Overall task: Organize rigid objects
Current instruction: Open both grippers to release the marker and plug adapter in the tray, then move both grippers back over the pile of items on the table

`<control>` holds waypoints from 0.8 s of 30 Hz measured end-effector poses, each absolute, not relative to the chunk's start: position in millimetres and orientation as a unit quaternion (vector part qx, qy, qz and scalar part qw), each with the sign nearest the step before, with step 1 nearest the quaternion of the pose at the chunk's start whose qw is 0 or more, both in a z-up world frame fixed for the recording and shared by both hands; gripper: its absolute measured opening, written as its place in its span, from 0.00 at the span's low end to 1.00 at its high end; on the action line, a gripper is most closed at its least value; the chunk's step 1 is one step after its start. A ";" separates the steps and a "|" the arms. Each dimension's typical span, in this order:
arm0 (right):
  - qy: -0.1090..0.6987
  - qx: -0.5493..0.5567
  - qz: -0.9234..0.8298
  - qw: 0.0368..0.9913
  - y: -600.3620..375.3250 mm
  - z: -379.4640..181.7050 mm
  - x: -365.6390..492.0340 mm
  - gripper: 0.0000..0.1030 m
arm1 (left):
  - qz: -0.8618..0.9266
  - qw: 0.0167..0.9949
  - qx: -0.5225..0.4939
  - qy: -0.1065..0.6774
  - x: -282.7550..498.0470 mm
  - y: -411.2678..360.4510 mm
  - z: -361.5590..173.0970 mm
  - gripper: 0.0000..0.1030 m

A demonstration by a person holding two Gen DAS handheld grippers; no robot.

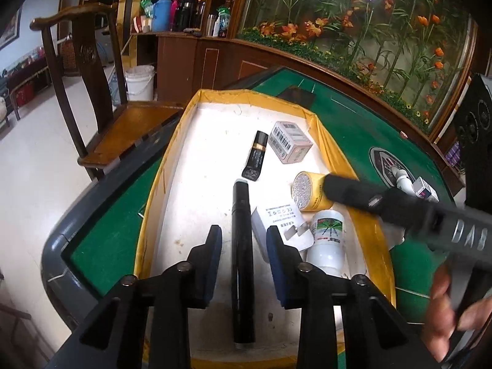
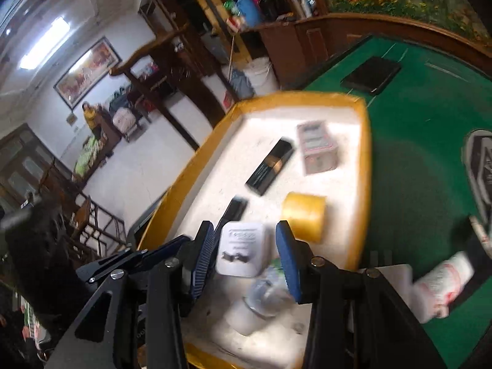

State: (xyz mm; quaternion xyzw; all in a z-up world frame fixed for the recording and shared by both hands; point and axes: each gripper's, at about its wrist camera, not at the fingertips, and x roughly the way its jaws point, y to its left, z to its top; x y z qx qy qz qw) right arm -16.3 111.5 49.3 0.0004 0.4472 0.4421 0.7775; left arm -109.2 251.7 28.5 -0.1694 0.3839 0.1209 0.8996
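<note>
1. Straddling a black marker [image 1: 243, 276] that lies flat on the white floor of the yellow-rimmed tray [image 1: 155, 190], the left claw [image 1: 243, 232] stands narrowly parted, a sliver of daylight on each side of the barrel and neither pad pressing it.
2. The step looks like leaving the marker in the tray. To do it well, draw the claw back along the marker's length, not sideways, so a pad does not roll it.
3. Just beside the marker, toward the tray's right wall, a white charger [image 1: 278, 215] and a white bottle [image 1: 326, 243] crowd the right-hand pad, so that side has the least room.
4. The right claw [image 2: 244, 230] hangs over the same end of the tray, moderately parted. Its view is blurred, but nothing appears pinched. It should stay high, since it sits close to the yellow can [image 1: 310, 193] by the right wall.
5. Deeper in the tray, a black-and-gold tube [image 1: 255, 156] and a grey box [image 1: 289, 141] lie well apart from both claws and need no care.
6. Outside the tray's right wall, small white packs [image 1: 426, 189] wait on the green tabletop [image 1: 101, 252], probably the right claw's next job.
</note>
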 end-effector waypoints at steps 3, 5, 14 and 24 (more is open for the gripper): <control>0.442 0.010 0.415 0.796 86.5 53.4 -4.4 0.42 | 0.119 0.903 -0.169 0.377 -110.8 248.8 34.4 0.31; 0.454 0.029 0.386 0.803 65.9 48.2 11.1 0.42 | 0.118 0.905 -0.166 0.373 -111.3 246.0 38.1 0.31; 0.516 0.039 0.353 0.779 29.0 20.0 34.9 0.42 | 0.101 0.914 -0.147 0.365 -111.7 228.4 50.6 0.31; 0.502 -0.023 0.334 0.798 -12.3 18.3 17.1 0.43 | 0.067 0.920 -0.118 0.368 -107.7 197.7 58.6 0.31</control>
